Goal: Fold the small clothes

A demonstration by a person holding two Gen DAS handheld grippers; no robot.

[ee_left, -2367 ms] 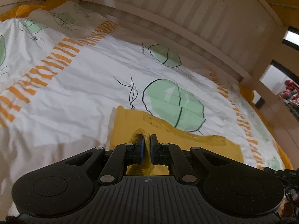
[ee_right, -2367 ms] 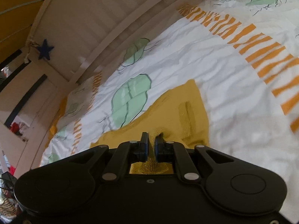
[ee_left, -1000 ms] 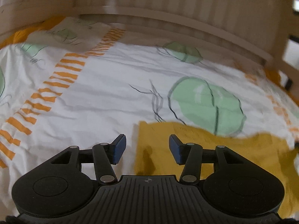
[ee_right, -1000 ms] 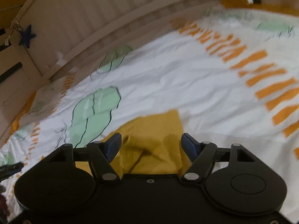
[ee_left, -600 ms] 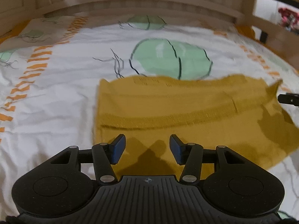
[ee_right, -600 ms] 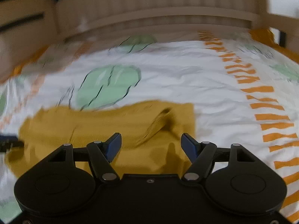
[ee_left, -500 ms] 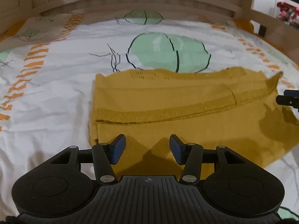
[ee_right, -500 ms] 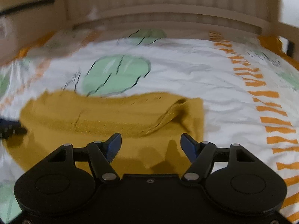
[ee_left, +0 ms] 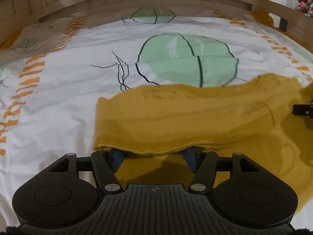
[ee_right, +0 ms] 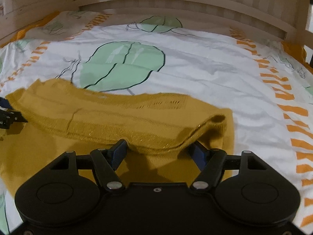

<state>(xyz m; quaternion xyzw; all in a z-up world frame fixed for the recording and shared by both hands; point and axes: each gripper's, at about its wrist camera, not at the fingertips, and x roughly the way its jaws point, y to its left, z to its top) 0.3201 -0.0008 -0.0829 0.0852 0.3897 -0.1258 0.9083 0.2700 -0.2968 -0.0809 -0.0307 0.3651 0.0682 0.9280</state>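
Left jaws: the left gripper [ee_left: 153, 157] is spreading wider right now. The blue pads [ee_left: 115, 156] sit at the bottom middle of its picture, tucked just under the near folded edge of the yellow top [ee_left: 185, 117]. Nothing is pinched; cloth lies between and over the tips.
Right jaws: the right gripper [ee_right: 158, 152] is spread wide and grips nothing. Its tips also poke under the raised edge of the fold, low in its picture.
Where the top is: it lies across the middle of both pictures, on the bed sheet [ee_left: 78, 90], with the far part folded over toward the cameras.
Doing it well: I think the next grab should take that near folded edge. Both sides should bite the same layer and at the same height, so the fold stays straight. The right corner bulges up in a little tunnel, so it may need pressing flat.
What could go wrong: catching the sheet too, or only one layer.
Surface: a soft white sheet with green round leaves and orange stripes, a bit wrinkled.
Room: a pale wooden bed rail [ee_right: 176, 2] runs along the top of both pictures. The view is blurry.
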